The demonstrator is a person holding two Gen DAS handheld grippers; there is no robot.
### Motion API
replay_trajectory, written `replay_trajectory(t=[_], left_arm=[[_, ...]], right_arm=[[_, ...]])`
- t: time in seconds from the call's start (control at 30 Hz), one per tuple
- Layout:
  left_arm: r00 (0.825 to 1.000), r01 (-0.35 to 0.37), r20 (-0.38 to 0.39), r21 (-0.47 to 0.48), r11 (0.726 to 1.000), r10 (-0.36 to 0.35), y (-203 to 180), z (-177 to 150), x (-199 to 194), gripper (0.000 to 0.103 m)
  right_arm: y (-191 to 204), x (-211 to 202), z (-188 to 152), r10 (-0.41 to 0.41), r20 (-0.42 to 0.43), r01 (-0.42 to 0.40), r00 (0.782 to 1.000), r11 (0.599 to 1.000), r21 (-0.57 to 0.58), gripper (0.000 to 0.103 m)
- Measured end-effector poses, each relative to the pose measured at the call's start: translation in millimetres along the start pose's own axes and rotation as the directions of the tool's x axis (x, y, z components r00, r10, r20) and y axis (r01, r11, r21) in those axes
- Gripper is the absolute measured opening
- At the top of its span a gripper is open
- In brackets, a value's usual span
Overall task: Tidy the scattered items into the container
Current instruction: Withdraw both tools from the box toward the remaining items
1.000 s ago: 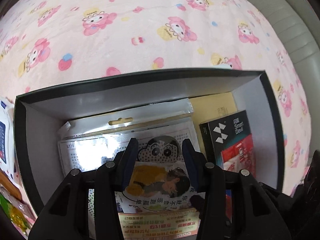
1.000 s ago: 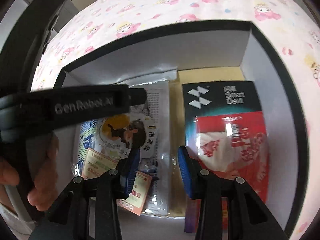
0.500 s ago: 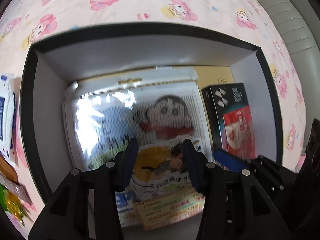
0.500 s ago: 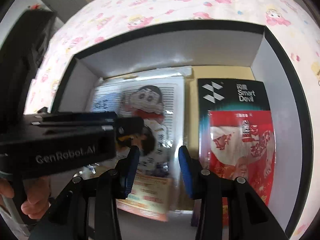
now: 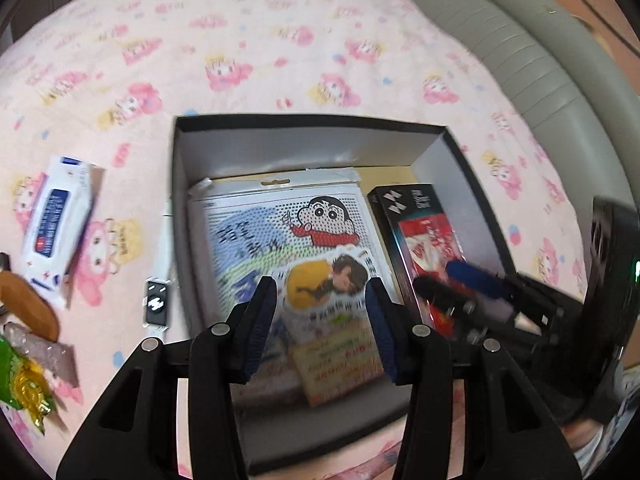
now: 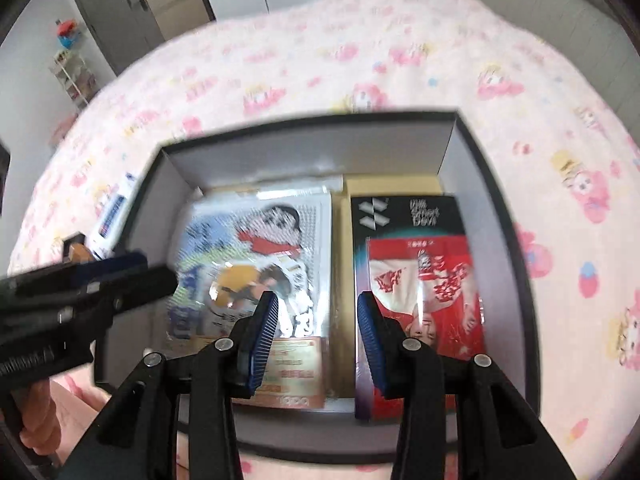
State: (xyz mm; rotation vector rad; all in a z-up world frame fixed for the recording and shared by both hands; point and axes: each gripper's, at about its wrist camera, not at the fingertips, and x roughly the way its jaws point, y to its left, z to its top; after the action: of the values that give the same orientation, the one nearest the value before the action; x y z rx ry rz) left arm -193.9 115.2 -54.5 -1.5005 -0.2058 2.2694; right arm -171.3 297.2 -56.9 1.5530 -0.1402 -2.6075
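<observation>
A black box (image 5: 304, 122) (image 6: 516, 216) with grey inner walls sits on the pink cartoon bedsheet. Inside lie a cartoon-print packet (image 5: 280, 224) (image 6: 264, 232), a small printed card (image 5: 328, 280) (image 6: 248, 284) on top of it, and a black-and-red box (image 5: 424, 232) (image 6: 424, 276) at the right. My left gripper (image 5: 322, 316) hangs open above the card with nothing in it. My right gripper (image 6: 318, 320) is open over the box's near side, also holding nothing. Left of the box on the sheet lie a white-and-blue wipes pack (image 5: 56, 224), a small black device (image 5: 157, 304) and snack wrappers (image 5: 24, 380).
A brown oval item (image 5: 28, 304) lies beside the wrappers at the far left. A grey padded headboard (image 5: 532, 60) curves along the right. In the right wrist view a door (image 6: 116, 12) and a shelf (image 6: 74, 76) stand beyond the bed. A hand (image 6: 40, 420) holds the left gripper's handle.
Both grippers have pulled back and up from the box, so the whole box and the sheet around it now show. The card lies released on the cartoon packet.
</observation>
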Motion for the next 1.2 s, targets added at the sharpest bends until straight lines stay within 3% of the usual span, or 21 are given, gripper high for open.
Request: replay_trajectory(t=[0.17, 0.27, 0.37, 0.7, 1.2], left_arm=[[0.998, 0.036, 0.057, 0.018, 0.999, -0.037, 5.5, -27.7, -33.8, 0.048], [0.997, 0.013, 0.077, 0.031, 0.999, -0.015, 6.1, -50.3, -50.2, 0.048], [0.996, -0.001, 0.09, 0.038, 0.999, -0.003, 5.8, -68.6, -65.3, 0.048], [0.992, -0.012, 0.127, 0.038, 0.999, 0.007, 18.6, -106.5, -115.0, 0.048], [0.981, 0.005, 0.193, -0.084, 0.996, 0.011, 76.5, -140.3, -162.3, 0.049]], right_arm=[[32.9, -25.5, -27.3, -0.021, 0.115, 0.023, 0.993, 1.0, -0.014, 0.039], [51.1, -38.1, -43.5, -0.011, 0.152, 0.017, 0.988, 0.999, -0.035, 0.039], [70.2, -46.8, -58.5, 0.049, 0.155, -0.043, 0.987, 0.998, -0.042, 0.039], [115.8, -77.3, -82.6, 0.088, 0.181, -0.075, 0.98, 0.994, -0.079, 0.04], [200.3, -78.6, -92.7, 0.134, 0.147, -0.102, 0.98, 0.972, -0.21, 0.04]])
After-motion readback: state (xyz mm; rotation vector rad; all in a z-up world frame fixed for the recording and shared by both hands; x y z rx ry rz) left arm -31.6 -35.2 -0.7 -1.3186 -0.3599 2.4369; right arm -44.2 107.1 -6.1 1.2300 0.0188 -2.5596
